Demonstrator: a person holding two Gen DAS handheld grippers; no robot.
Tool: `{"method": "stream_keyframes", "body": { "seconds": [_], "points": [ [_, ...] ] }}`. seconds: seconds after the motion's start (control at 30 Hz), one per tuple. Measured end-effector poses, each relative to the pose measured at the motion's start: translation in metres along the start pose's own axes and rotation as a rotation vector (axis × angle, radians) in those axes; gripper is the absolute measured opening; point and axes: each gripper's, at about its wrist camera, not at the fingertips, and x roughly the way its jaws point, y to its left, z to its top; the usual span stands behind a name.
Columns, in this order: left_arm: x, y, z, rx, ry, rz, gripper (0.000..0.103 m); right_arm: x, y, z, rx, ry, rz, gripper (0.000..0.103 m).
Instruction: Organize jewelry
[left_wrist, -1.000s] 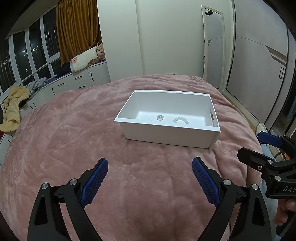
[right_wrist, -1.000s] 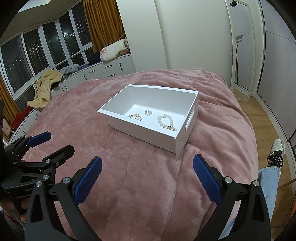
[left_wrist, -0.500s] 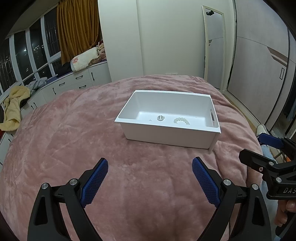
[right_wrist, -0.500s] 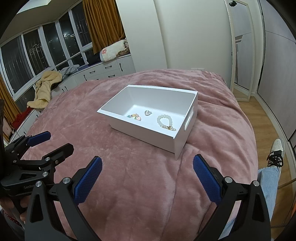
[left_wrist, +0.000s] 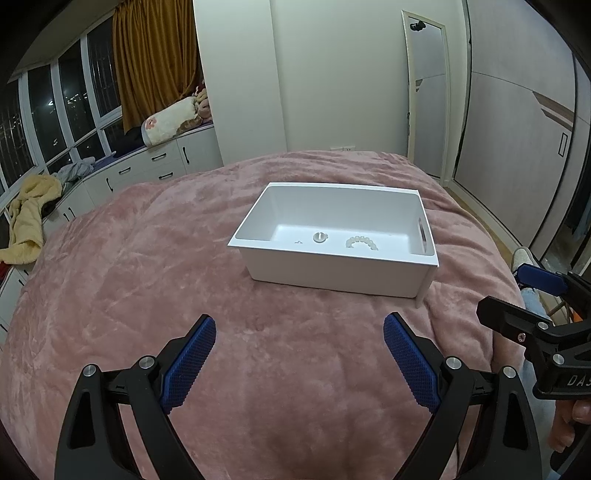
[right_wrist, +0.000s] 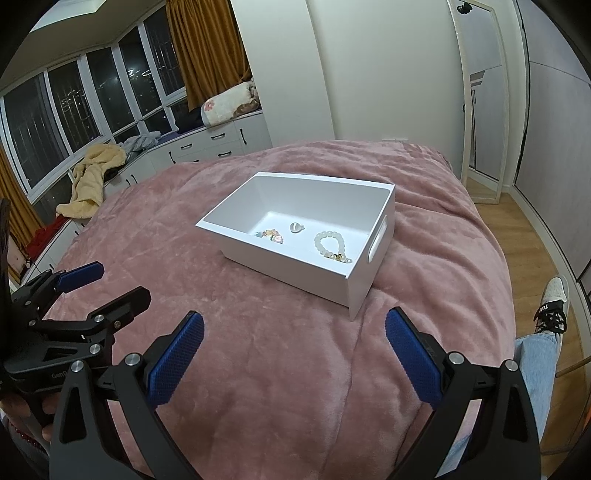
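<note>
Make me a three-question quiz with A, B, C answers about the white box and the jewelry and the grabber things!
1. Where is the white box?
A. on the pink blanket
B. on the floor
C. on the window bench

2. How many jewelry pieces lie inside it?
A. one
B. three
C. six

3. How are both grippers?
A. open and empty
B. shut on a bracelet
C. holding the box

Answers: 1 A, the box sits on the blanket. 2 B, a white bead bracelet, a small round charm and a colourful piece. 3 A, the left gripper and right gripper hold nothing between spread fingers.
</note>
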Motion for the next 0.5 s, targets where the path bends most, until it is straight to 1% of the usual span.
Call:
{"method": "stream_keyframes", "body": {
  "seconds": [0.5],
  "points": [
    [-0.0004, -0.0003, -0.0007, 0.009, 0.001, 0.003, 0.093, 0.0005, -0.0005, -0.0014, 0.001, 0.002, -0.004, 0.097]
  ]
}}
